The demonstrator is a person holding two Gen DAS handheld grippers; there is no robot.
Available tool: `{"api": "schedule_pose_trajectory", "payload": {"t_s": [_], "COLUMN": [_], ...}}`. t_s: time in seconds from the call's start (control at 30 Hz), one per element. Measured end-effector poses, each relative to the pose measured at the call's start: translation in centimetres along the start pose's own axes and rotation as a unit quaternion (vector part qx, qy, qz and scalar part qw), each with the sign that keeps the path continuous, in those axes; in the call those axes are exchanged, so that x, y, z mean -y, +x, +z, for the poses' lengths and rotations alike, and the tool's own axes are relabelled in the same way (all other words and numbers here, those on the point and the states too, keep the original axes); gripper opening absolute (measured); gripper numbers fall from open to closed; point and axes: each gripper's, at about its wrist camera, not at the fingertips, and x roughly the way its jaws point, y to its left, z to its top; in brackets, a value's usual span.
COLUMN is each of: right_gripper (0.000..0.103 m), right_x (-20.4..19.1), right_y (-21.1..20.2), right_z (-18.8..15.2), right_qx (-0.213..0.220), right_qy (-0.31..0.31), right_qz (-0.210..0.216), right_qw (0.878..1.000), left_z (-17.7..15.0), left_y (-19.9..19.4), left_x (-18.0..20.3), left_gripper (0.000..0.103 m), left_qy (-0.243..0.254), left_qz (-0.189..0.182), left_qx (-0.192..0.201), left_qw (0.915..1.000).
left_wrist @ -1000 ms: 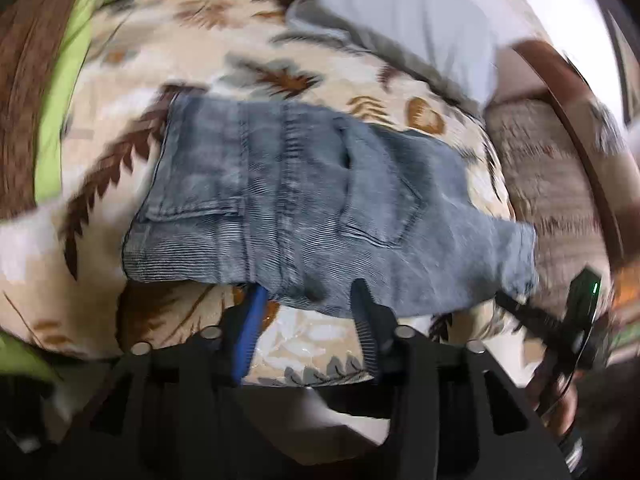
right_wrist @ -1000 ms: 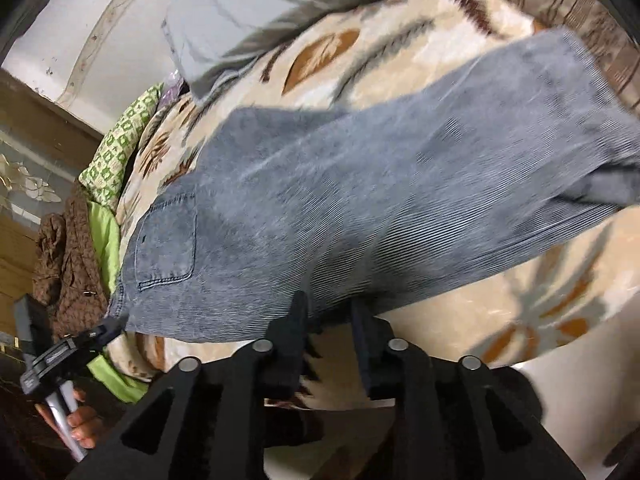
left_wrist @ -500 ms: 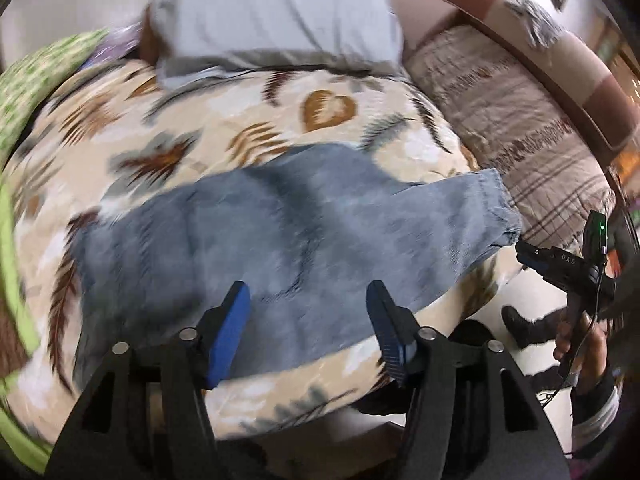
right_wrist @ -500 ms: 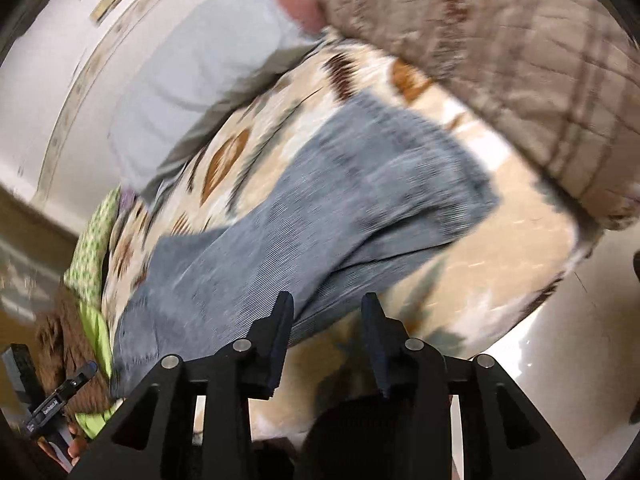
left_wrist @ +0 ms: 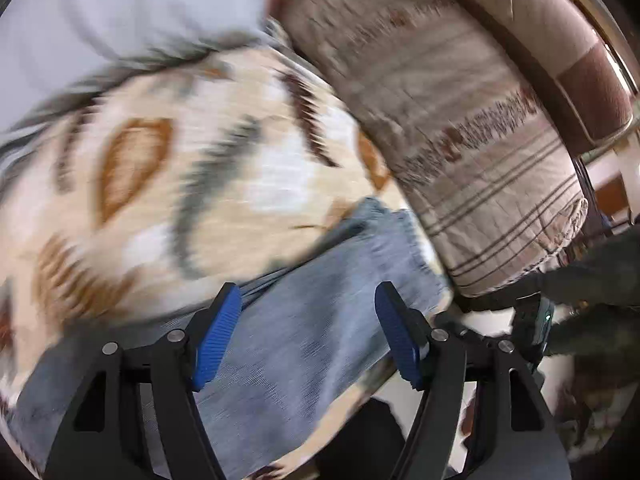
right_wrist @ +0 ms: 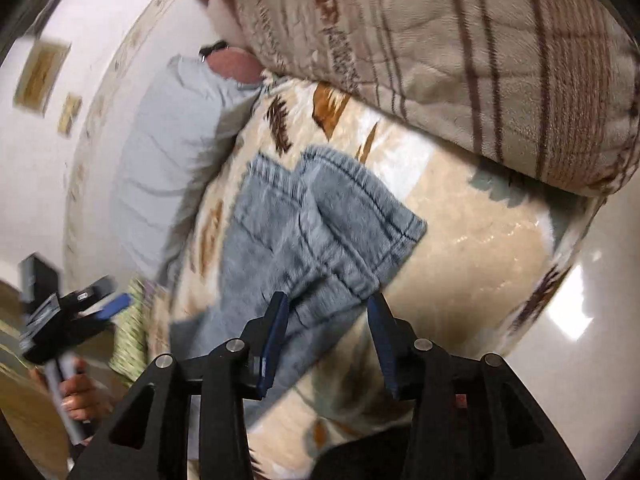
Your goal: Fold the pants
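I see a cream blanket [right_wrist: 472, 248] printed with brown and grey leaves spread across the bed. At its twelve o'clock lies a pale grey pillow [right_wrist: 168, 152], and at about two o'clock a folded beige quilt [right_wrist: 480, 60] with brown stripes rests on it.

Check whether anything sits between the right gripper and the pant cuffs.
Nothing visible does. The right gripper, open, hangs just short of the cuffs, with only jeans fabric and blanket ahead. The folded quilt lies beyond the cuffs, not in the path.
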Motion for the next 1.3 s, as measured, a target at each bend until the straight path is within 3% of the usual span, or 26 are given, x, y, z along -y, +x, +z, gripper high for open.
{"api": "schedule_pose_trajectory", "payload": {"t_s": [0.07,0.23,0.43,0.53,0.63,0.7,0.77,0.8,0.83,0.87,0.93,1.0,1.07,1.13,1.2,1.3], "right_gripper": [0.054,0.054,0.054,0.054,0.054,0.054,0.050,0.044,0.020,0.011,0.011,0.010,0.010,0.010,0.010,0.010], "right_x": [0.2,0.2,0.2,0.7,0.9,0.7,0.7,0.6,0.6,0.6,0.5,-0.4,-3.5,-5.7,-5.3,-1.7], "right_y": [0.2,1.8,2.9,3.2,3.8,4.4,4.7,5.0,5.0,5.1,5.4,4.4,0.3,-2.9,-3.7,-1.6], "right_z": [0.4,1.2,2.2,2.5,2.7,2.9,3.0,3.1,3.2,3.4,4.0,5.1,6.4,6.7,6.5,5.1], "right_qx": [0.001,-0.017,-0.043,-0.046,-0.056,-0.064,-0.065,-0.060,-0.053,-0.049,-0.050,-0.036,0.036,0.086,0.085,0.041], "right_qy": [0.014,0.036,0.055,0.075,0.094,0.099,0.098,0.092,0.086,0.081,0.072,0.049,-0.019,-0.087,-0.109,-0.084], "right_qz": [0.014,0.035,0.043,0.052,0.063,0.066,0.054,0.039,0.029,0.023,0.030,0.046,0.090,0.090,0.069,0.018], "right_qw": [1.000,0.999,0.997,0.995,0.992,0.991,0.992,0.993,0.994,0.995,0.996,0.997,0.995,0.988,0.988,0.995], "left_z": [1.6,5.0,7.4,7.2,5.9,5.1,4.5,4.3,4.1,3.9,3.8,4.3,5.3,5.6,5.3,4.3], "left_y": [2.5,8.8,12.2,13.9,15.4,15.8,15.8,15.8,15.8,15.7,14.7,12.2,8.2,5.0,5.3,10.0], "left_x": [2.0,5.9,7.8,9.0,9.8,9.6,9.2,9.1,9.0,8.9,9.2,9.9,10.9,11.7,11.8,10.5], "left_gripper": [0.069,0.069,0.069,0.072,0.072,0.068,0.033,0.025,0.014,0.009,0.006,0.005,0.005,0.005,0.007,0.009], "left_qy": [0.019,0.048,0.084,0.127,0.180,0.189,0.182,0.179,0.173,0.169,0.163,0.143,0.123,0.116,0.113,0.094], "left_qz": [-0.006,-0.016,-0.015,-0.017,0.020,0.019,0.010,0.011,0.012,0.013,0.011,-0.022,-0.064,-0.079,-0.073,-0.030], "left_qx": [-0.020,-0.073,-0.112,-0.144,-0.162,-0.165,-0.164,-0.164,-0.165,-0.164,-0.152,-0.125,-0.065,-0.009,-0.010,-0.064], "left_qw": [0.9996,0.9960,0.9900,0.9813,0.9699,0.9679,0.9695,0.9701,0.9709,0.9719,0.9749,0.9816,0.9883,0.9900,0.9908,0.9931]}}
